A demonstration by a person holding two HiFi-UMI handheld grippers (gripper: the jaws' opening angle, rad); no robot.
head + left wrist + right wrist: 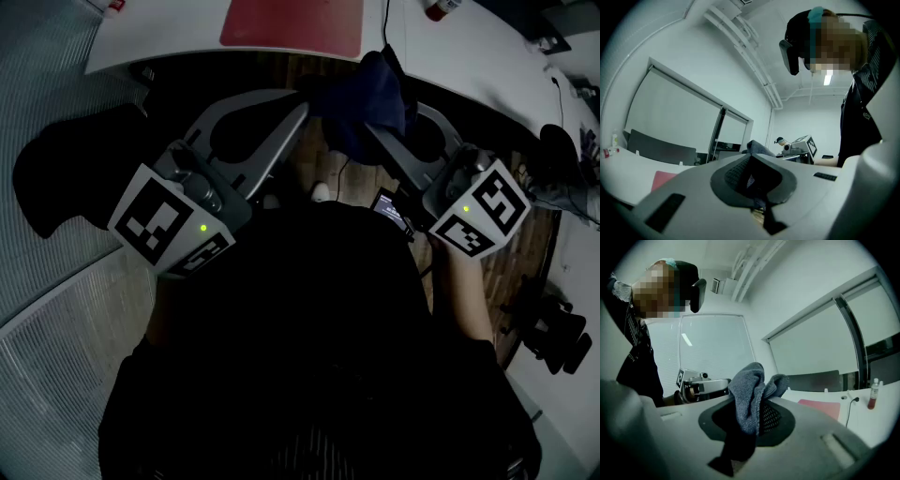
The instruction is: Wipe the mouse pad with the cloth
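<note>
Your right gripper (757, 420) is pinching the cloth (749, 394). Your left gripper (754, 183) is sitting closed and empty, with the red mouse pad (292, 23) lying far ahead.

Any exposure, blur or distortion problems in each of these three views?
Head view: underexposed, the cloth nearly black, the mouse pad better lit. Left gripper view: fisheye vignette, near jaws soft. Right gripper view: same vignette, cloth sharp.
</note>
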